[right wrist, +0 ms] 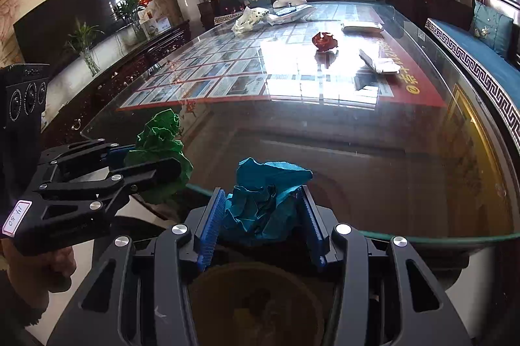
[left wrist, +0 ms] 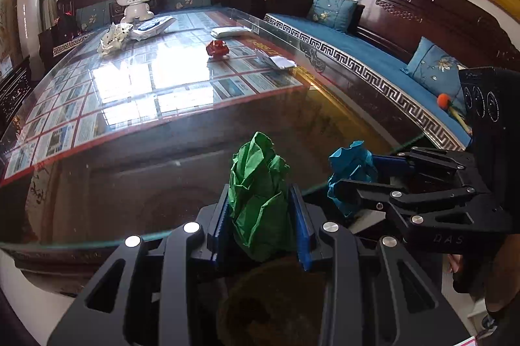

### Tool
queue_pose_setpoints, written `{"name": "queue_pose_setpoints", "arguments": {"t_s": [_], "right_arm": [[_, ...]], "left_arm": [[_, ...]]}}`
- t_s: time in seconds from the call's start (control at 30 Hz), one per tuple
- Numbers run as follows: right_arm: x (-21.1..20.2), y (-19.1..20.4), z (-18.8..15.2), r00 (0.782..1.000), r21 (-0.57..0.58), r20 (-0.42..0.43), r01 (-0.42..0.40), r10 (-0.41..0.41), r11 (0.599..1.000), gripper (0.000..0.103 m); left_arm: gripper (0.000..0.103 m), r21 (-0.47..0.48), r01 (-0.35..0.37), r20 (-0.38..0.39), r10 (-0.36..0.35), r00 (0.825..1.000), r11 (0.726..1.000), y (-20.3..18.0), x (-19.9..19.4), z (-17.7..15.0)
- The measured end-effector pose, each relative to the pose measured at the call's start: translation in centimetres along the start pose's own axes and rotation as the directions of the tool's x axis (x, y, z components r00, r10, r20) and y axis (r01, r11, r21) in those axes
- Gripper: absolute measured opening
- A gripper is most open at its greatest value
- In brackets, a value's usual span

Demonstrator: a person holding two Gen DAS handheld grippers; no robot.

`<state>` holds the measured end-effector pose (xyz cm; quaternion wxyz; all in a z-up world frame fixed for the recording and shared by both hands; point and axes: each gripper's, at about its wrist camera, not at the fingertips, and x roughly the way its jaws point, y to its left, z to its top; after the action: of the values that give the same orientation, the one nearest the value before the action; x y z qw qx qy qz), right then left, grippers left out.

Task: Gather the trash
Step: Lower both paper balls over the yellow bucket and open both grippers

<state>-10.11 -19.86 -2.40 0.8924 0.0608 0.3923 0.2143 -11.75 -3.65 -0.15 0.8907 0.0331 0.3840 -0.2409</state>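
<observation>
My left gripper [left wrist: 261, 216] is squeezed on a green paper ball [left wrist: 258, 183], and my right gripper [right wrist: 263, 216] is squeezed on a blue paper ball [right wrist: 263, 199]. So two bits of trash are picked up. Far past my jaws on the glass table [right wrist: 357, 151] a red wad [right wrist: 324, 41] and white wrappers [right wrist: 248, 19] are left. Something round and brown below my jaws may be a bin, but I cannot tell.

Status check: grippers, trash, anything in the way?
Left gripper shut on crumpled green paper. Right gripper shut on crumpled blue paper. Red wad remains on glass table. Nothing blocking.
</observation>
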Motion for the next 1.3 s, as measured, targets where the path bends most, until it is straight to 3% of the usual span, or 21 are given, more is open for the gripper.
{"name": "queue_pose_setpoints", "arguments": {"t_s": [0.27,0.43,0.67,0.8,0.93,1.13,1.23,1.3], "right_arm": [[-1.4,1.8,-7.0,1.000,-0.012,-0.022,-0.008,0.008,1.000,0.045],[-0.6,1.6,-11.2,0.997,0.020,-0.080,0.004,-0.003,1.000,0.045],[1.7,0.7,-16.6,0.983,0.111,-0.183,0.016,0.005,0.994,0.046],[3.2,0.5,-17.8,0.974,0.119,-0.228,0.020,0.008,0.993,0.046],[4.4,0.2,-18.4,0.965,0.121,-0.262,0.018,0.015,0.992,0.046],[5.1,-0.4,-19.8,0.957,0.116,-0.291,0.023,0.012,0.993,0.046],[5.4,-0.7,-20.1,0.953,0.111,-0.303,0.029,0.006,0.993,0.046],[5.7,-0.8,-19.9,0.951,0.112,-0.309,0.035,0.001,0.993,0.046]], "left_arm": [[0.035,0.016,0.034,-0.030,-0.033,0.999,0.999,-3.2,-1.8,-7.4],[0.035,0.001,0.056,-0.128,-0.055,0.990,0.998,-4.0,0.1,-12.0],[0.035,-0.067,0.073,-0.308,-0.090,0.947,0.995,-3.6,5.1,-17.8],[0.035,-0.107,0.074,-0.391,-0.111,0.914,0.992,-2.7,8.1,-19.7],[0.036,-0.122,0.076,-0.434,-0.122,0.893,0.990,-2.4,10.1,-20.5],[0.055,-0.128,0.055,-0.491,-0.111,0.864,0.990,-2.2,12.4,-21.4],[0.070,-0.126,0.058,-0.515,-0.115,0.850,0.990,-2.5,12.9,-21.7],[0.073,-0.109,0.058,-0.525,-0.107,0.844,0.992,-2.7,13.1,-21.9]]}}
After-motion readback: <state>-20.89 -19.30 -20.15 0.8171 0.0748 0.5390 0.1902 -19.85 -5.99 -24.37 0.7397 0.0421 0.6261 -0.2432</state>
